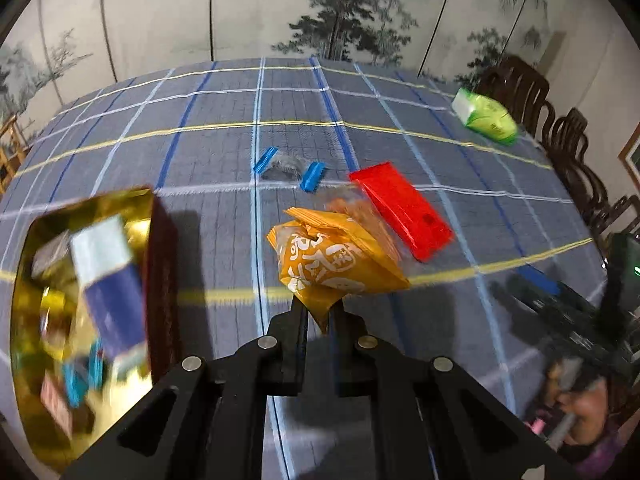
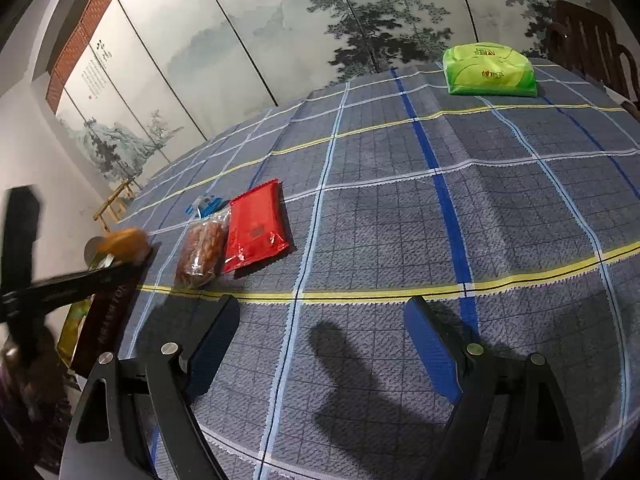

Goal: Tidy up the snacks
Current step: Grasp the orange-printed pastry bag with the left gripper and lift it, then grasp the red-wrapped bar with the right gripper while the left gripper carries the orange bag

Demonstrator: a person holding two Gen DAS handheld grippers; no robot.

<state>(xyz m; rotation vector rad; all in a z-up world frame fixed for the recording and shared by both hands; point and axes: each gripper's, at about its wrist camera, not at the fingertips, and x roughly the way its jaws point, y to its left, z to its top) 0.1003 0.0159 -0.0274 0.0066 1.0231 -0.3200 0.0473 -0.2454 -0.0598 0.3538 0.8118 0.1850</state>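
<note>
Left claw (image 1: 320, 312) pinches orange pack (image 1: 332, 264) by its corner: carry it level over the gold box (image 1: 152, 208), release low. Right claw (image 2: 320, 344) open, empty.

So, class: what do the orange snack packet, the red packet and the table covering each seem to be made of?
Orange snack packet: thin glossy plastic film, judging by its crinkles and crimped edge, pinched in the left claw.
Red packet: shiny plastic or foil wrap; it shows highlights and a serrated seal.
Table covering: woven cloth, matte, with visible textured weave and checked lines.
</note>
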